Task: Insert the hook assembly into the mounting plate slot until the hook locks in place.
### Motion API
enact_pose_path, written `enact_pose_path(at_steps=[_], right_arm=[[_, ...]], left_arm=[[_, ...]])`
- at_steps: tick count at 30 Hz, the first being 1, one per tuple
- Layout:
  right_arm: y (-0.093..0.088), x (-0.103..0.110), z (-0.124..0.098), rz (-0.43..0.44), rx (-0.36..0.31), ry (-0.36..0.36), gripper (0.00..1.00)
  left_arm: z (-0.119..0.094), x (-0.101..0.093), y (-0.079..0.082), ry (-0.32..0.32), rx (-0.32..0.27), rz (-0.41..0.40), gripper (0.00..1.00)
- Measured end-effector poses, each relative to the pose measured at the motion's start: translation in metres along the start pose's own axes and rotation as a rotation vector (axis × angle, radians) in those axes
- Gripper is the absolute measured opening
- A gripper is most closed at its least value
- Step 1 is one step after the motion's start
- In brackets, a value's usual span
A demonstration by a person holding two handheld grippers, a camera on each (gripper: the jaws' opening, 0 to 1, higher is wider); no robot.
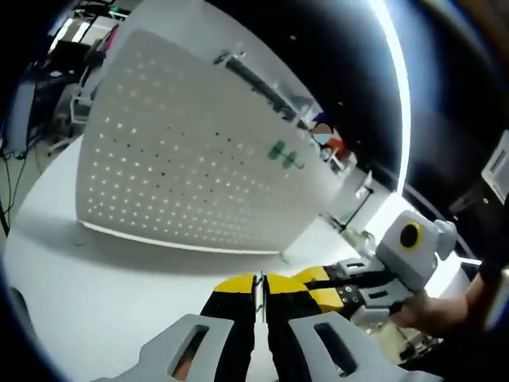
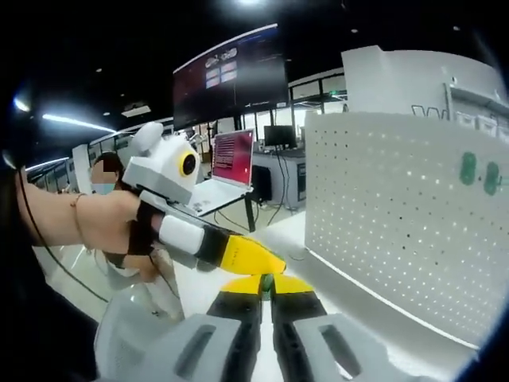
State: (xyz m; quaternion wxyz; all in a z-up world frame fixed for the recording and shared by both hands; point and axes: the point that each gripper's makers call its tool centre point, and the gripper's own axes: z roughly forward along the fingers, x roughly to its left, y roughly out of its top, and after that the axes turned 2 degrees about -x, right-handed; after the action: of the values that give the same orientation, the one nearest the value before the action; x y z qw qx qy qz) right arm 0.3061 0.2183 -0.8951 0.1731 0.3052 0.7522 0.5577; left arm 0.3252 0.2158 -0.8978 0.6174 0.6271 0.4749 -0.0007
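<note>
The white perforated metal mounting plate (image 1: 191, 151) stood upright on the white worktop (image 1: 95, 286), two small green hooks (image 1: 284, 153) already fixed to its face. The left gripper (image 1: 260, 285) had its fingers pressed together; the right gripper (image 2: 267, 284) was clamped on a small green hook piece (image 2: 268, 281).

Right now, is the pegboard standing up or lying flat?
Standing up. The pegboard rises on its bottom edge from the table, two green hooks on it.
</note>
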Motion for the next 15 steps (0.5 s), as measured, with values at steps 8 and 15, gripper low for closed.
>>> enact_pose_path(at_steps=[8, 15], right_arm=[[0.002, -0.003, -0.002, 0.019, -0.011, -0.008, 0.00], [0.001, -0.011, -0.006, 0.010, -0.013, -0.037, 0.00]], left_arm=[[0.000, -0.005, 0.006, -0.015, -0.048, 0.141, 0.05], [-0.005, -0.004, 0.016, -0.011, -0.079, 0.173, 0.13]])
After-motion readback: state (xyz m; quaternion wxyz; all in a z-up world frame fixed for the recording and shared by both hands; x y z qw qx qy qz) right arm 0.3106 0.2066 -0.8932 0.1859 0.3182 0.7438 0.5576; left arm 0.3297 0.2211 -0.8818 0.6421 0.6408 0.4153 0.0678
